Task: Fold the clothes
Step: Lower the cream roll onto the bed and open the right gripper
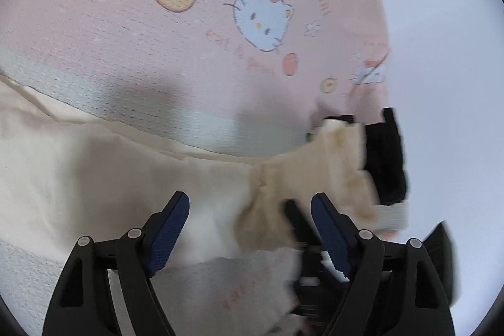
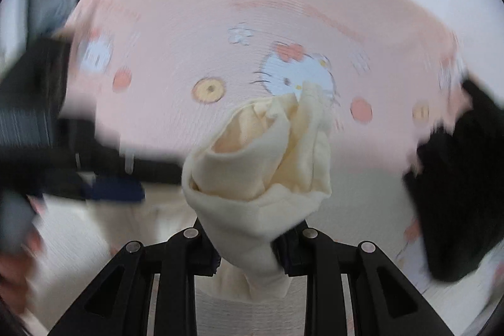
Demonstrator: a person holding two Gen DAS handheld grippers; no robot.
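Mid-fold: right tongs [image 2: 249, 254] pinch the cream cloth [image 2: 258, 166]; left tongs [image 1: 250, 225] wide open, empty. Next: grab the edge at 3 o'clock.

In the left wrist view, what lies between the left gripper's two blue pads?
Between the open left gripper pads lies the cream garment, unpinched, spread on the pink Hello Kitty sheet. The right gripper clamps a bunch of it.
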